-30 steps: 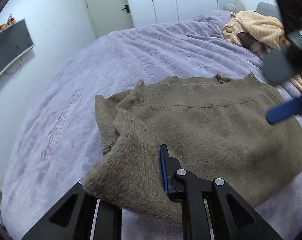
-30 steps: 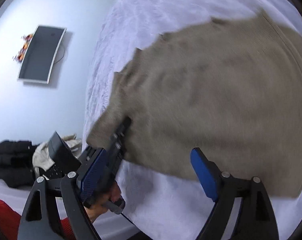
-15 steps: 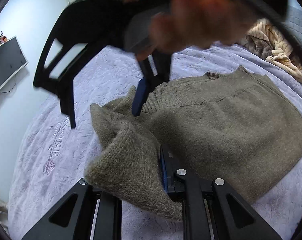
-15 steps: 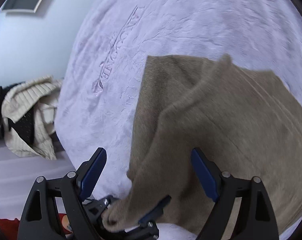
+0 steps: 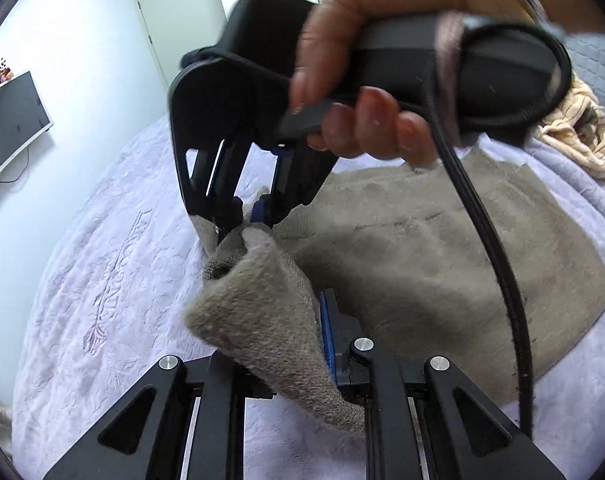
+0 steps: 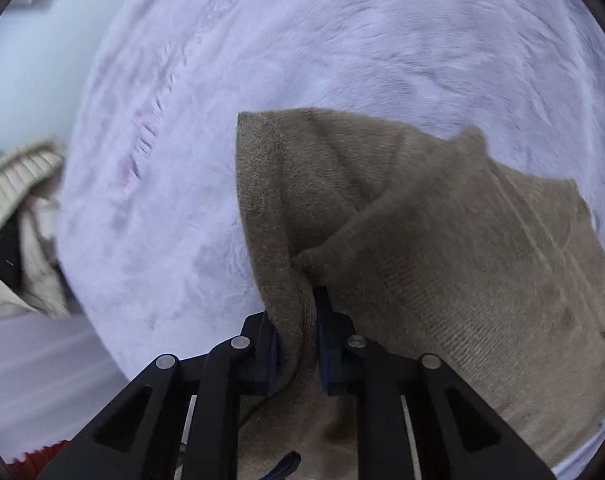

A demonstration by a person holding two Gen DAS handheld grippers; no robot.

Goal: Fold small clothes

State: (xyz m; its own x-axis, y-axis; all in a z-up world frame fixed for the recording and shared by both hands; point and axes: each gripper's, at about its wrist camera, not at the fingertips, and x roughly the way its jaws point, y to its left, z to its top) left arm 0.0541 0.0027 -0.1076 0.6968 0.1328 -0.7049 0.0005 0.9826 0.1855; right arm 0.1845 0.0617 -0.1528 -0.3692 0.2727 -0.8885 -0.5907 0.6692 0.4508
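A brown knitted sweater (image 5: 442, 264) lies spread on a lilac bedspread (image 5: 102, 264). My left gripper (image 5: 298, 356) is shut on a lifted fold of the sweater near its left edge. My right gripper (image 5: 242, 220), held by a hand, points down just beyond it and is shut on the same raised edge. In the right wrist view the right gripper (image 6: 298, 340) pinches a ridge of the sweater (image 6: 442, 248) between its blue pads; the cloth drapes away to the right.
A cream knitted garment (image 5: 578, 136) lies at the bed's far right. A dark screen (image 5: 6, 120) hangs on the left wall. A striped garment pile (image 6: 18, 216) lies off the bed's left side. The right gripper's black cable (image 5: 498, 264) hangs across the sweater.
My right gripper swung from the sweater's right side to its left edge and shut on the raised fold beside my left gripper. The left gripper kept its hold and lifted slightly.
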